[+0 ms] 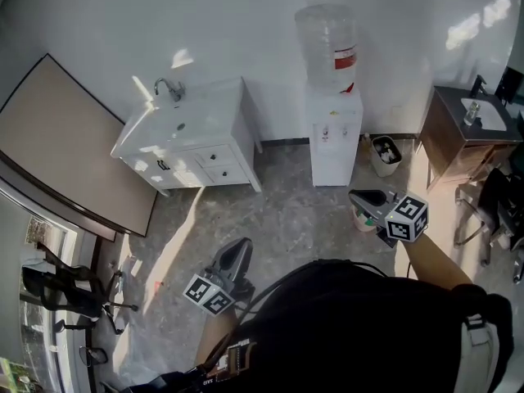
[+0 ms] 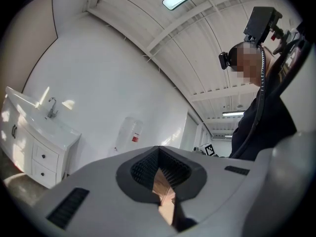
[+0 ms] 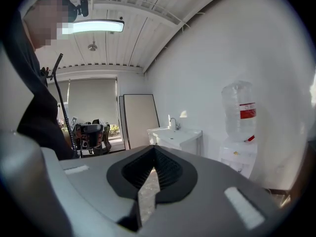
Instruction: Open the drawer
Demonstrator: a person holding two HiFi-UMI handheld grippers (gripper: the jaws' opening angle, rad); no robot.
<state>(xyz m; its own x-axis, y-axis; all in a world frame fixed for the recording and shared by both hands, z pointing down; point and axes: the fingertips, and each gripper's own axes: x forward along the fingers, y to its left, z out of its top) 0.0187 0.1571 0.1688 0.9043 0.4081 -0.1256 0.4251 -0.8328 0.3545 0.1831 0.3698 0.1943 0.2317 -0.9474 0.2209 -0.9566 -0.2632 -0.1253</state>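
Both pairs of jaws sitting together, empty.
Left gripper (image 1: 237, 250) and right gripper (image 1: 364, 196) are hovering; shut drawer (image 1: 214, 155) in vanity (image 1: 205, 109) is sitting well ahead, left of both.

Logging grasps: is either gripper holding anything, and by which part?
Nothing is held: left gripper and right gripper are shut, empty, far from the drawers.

Left hand-held gripper (image 1: 240, 247) and right hand-held gripper (image 1: 363, 196) are closed, empty.

two tools (image 1: 237, 250) (image 1: 362, 196), two vanities (image 1: 223, 159) (image 1: 444, 137), one dispenser (image 1: 335, 142)
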